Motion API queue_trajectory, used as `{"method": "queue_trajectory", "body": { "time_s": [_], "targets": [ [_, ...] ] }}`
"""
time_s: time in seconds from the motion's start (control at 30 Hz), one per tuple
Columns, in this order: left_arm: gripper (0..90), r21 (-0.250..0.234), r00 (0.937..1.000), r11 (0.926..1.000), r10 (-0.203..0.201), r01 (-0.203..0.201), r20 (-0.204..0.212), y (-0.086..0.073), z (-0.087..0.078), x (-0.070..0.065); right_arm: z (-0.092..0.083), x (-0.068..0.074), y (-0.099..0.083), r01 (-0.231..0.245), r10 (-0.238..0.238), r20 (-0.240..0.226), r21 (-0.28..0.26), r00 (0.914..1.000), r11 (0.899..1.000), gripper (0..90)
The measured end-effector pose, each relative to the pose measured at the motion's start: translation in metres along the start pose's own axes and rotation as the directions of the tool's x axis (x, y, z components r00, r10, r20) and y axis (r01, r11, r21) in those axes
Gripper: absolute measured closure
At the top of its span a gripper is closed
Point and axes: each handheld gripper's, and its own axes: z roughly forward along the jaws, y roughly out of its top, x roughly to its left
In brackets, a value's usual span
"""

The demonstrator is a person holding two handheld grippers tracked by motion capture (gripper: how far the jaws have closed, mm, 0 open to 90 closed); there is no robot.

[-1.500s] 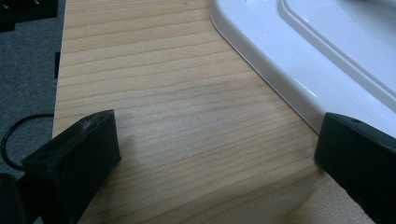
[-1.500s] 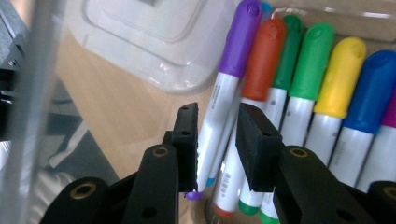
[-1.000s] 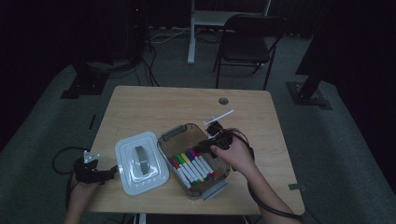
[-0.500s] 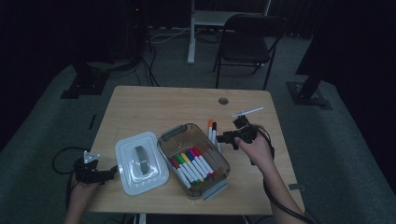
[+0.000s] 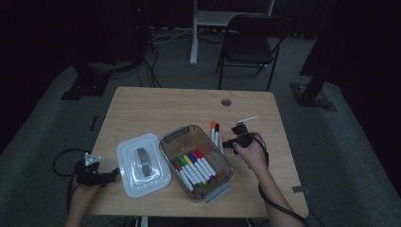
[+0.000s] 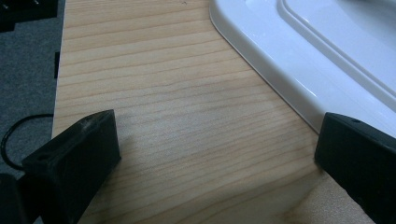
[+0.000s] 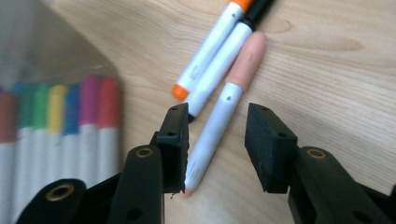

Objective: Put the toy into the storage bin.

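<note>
Three loose markers point(image 5: 215, 133) lie on the table right of a clear box point(image 5: 166, 142) holding several coloured markers point(image 5: 196, 166). My right gripper point(image 5: 226, 142) is low over them. In the right gripper view its jaws have just been closing and stand either side of the peach-capped marker point(image 7: 246, 56) without pressing it, so the right gripper point(image 7: 218, 110) is open. An orange-capped marker point(image 7: 208, 48) and a black-capped one point(image 7: 225, 55) lie beside it. My left gripper point(image 5: 112, 174) rests open at the table's left front, empty point(image 6: 219, 135), next to the white lid point(image 6: 327, 56).
The white lid point(image 5: 143, 163) with a grey handle lies left of the box. The box's grey latch point(image 5: 216, 193) points toward the front edge. A small round hole point(image 5: 226, 102) sits at the table's far side. A chair point(image 5: 250, 35) stands beyond the table.
My right gripper has left the space over the box, swung right and come down onto the loose markers beside it. The left gripper has stayed put.
</note>
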Motion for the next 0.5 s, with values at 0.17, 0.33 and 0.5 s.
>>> {"method": "queue_trajectory", "body": {
  "time_s": [0.17, 0.33, 0.5],
  "targets": [
    [0.5, 0.000, 1.0000, 1.0000, 0.000, 0.000, 0.000, 0.000, 0.000, 0.000, 0.021, -0.001, 0.001, -0.026, 0.026, 0.018, 0.018, 0.9995, 1.000, 61.4],
    [0.5, 0.000, 1.0000, 1.0000, 0.000, 0.000, 0.000, 0.000, 0.000, 0.000, 0.032, -0.006, 0.001, -0.062, 0.060, 0.054, 0.034, 0.9967, 0.997, 62.9],
    [0.5, 0.001, 1.0000, 1.0000, 0.000, 0.000, 0.000, 0.000, 0.000, 0.000, 0.030, -0.010, 0.000, -0.087, 0.086, 0.088, 0.012, 0.9924, 0.996, 69.4]
  ]
}}
